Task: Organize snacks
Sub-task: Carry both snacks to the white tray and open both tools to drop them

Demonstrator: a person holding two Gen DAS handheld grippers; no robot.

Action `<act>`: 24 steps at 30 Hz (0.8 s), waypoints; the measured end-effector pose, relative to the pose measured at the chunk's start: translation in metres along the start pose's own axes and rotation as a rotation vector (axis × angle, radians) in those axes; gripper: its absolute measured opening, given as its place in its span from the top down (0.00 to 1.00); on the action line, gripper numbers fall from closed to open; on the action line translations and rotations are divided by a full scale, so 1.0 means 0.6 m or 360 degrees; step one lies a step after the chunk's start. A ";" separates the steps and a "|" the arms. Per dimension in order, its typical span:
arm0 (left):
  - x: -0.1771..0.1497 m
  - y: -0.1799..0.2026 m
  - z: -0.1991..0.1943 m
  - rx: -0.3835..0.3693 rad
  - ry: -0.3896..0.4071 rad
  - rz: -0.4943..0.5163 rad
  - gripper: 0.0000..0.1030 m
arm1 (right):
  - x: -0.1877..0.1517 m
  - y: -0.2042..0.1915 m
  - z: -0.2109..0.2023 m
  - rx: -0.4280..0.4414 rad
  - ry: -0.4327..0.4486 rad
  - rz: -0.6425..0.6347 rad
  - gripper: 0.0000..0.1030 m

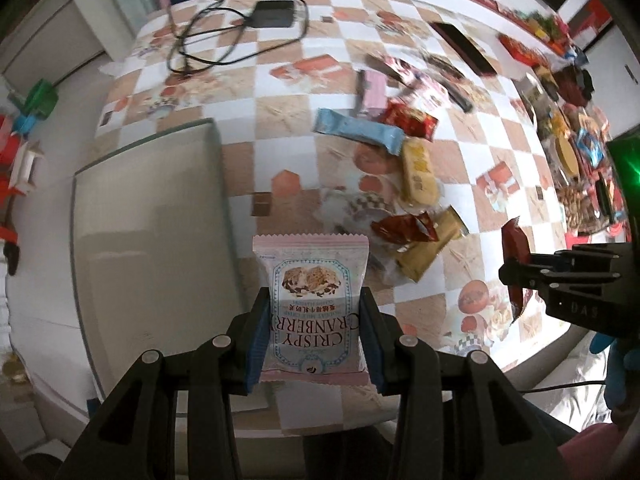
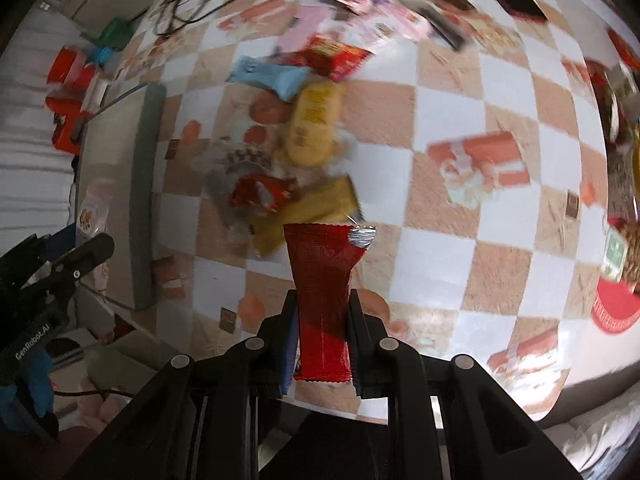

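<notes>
Left claw point(image 1: 314, 332): pinching 1 pink-and-white cranberry crisp packet point(image 1: 311, 300) by its lower half, blue pads pressed to both side edges, the packet upright and lifted off the counter point(image 1: 280, 120), just beside the right edge of the grey tray point(image 1: 152, 216). Right claw point(image 2: 323, 336): pinching 1 dark red snack bar wrapper point(image 2: 322, 300) at its waist, the wrapper squeezed narrow between the fingers, its silver-torn top corner flaring above; held clear of the checked cloth. Loose pile, centre of counter, lying flat and partly overlapping: 1 light blue bar point(image 1: 358, 130), 1 red foil packet point(image 1: 410, 120), 1 yellow cake packet point(image 1: 418, 172), 1 crumpled red wrapper point(image 1: 404, 228) resting on 1 gold packet point(image 1: 428, 248), 1 pink packet point(image 1: 374, 90) farther back. Tray: at the counter's left side, well apart from the pile; the right wrist view shows what looks like 1 pale packet point(image 2: 94, 210) lying in it, though blur hides detail. Far end: 1 black power adapter point(image 1: 272, 14) with its looped cable point(image 1: 200, 44). Right edge: further assorted snacks point(image 1: 576, 152), too blurred to itemise.
</notes>
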State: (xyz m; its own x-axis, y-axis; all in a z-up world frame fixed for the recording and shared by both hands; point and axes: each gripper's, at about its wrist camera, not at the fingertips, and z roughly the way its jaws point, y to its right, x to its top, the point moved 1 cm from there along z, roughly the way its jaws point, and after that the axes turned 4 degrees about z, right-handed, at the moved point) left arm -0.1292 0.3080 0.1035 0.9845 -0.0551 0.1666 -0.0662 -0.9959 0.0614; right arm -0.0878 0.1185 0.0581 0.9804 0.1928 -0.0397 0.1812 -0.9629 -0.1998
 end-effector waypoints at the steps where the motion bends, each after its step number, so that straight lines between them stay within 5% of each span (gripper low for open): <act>1: -0.002 -0.005 -0.002 0.0000 0.0007 -0.0011 0.57 | 0.002 -0.006 0.000 -0.0007 0.0007 -0.0020 0.78; 24: -0.071 -0.151 -0.009 0.0058 0.0009 -0.0343 0.57 | 0.027 -0.204 0.018 -0.0018 -0.0010 -0.0476 0.78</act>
State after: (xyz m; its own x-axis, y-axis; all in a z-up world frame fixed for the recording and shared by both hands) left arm -0.1660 0.4009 0.0963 0.9743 0.1595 0.1591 0.1516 -0.9866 0.0603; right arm -0.0949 0.2413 0.0712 0.8830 0.4692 0.0131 0.4627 -0.8654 -0.1925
